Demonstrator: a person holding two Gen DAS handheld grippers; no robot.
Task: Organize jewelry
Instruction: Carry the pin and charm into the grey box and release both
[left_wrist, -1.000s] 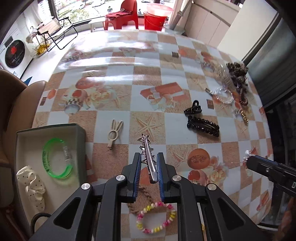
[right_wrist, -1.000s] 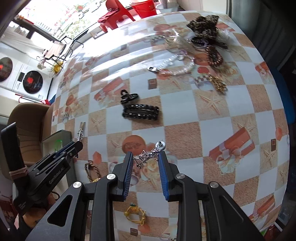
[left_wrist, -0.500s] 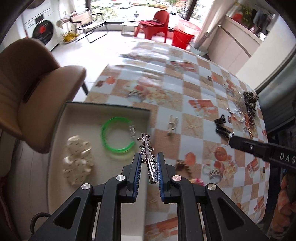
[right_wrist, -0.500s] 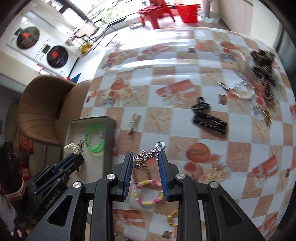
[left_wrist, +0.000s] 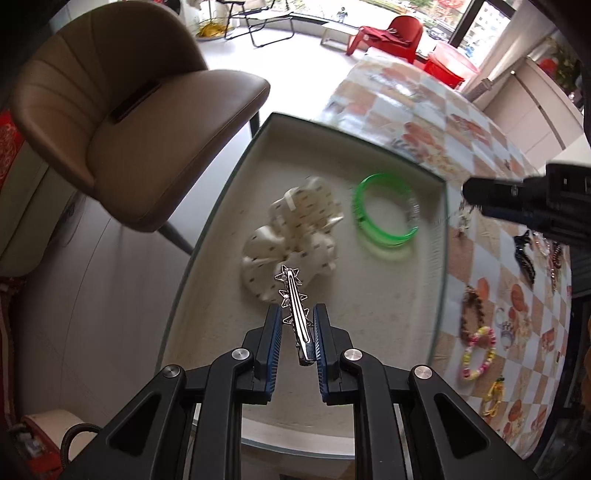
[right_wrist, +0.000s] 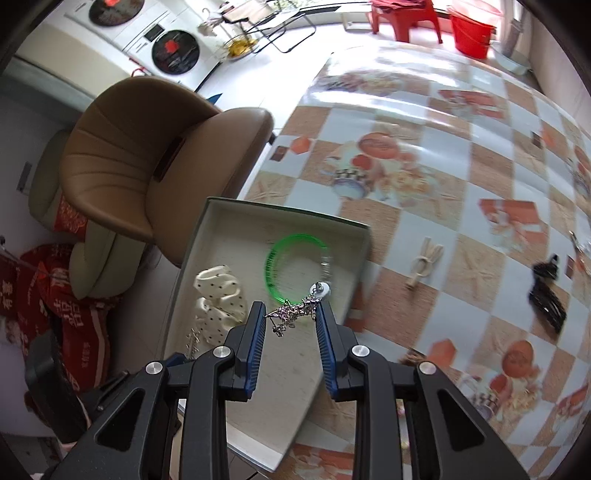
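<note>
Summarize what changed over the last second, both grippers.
Both grippers swung from over the table to over the box. The left gripper carried the silver star hair clip along; the right gripper carried the silver chain piece. Nothing was released or newly grasped. The green bangle and white dotted scrunchie lie in the box as before.

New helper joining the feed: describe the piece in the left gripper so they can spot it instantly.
Find the shallow beige tray at the table's edge beside the brown chair. Above its floor, the left gripper holds a slim silver hair clip. Its star-studded metal bar sets it apart from the white dotted scrunchie and green bangle below.
</note>
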